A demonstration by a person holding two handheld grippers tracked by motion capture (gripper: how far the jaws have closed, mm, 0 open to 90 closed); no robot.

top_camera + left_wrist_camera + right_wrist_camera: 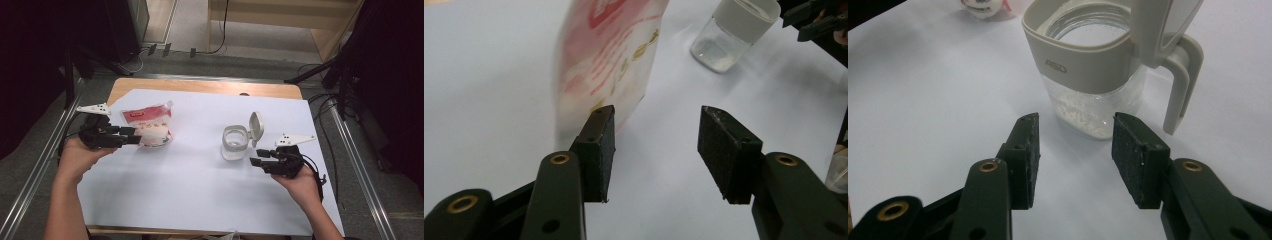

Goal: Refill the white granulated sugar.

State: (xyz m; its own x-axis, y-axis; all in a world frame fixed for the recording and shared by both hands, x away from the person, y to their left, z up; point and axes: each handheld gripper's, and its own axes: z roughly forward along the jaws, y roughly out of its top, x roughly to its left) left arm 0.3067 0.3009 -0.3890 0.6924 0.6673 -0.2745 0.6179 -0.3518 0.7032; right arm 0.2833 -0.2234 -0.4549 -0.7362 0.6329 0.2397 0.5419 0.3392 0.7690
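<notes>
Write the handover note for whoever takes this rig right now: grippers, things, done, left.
Left gripper: open, nothing held; one pad beside the red-and-white printed plastic pouch, contact unclear.
Right gripper: open, nothing held, just short of the clear glass jar with the grey collar.
Jar stands mid-sheet on the white paper sheet, its flip lid up, a little white powder at the bottom.
Done: lid open.
Left, probably: grip pouch, steady jar, pour.

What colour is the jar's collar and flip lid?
Pale grey-beige on the jar, its lid flipped open; the right gripper view shows it best.
</notes>
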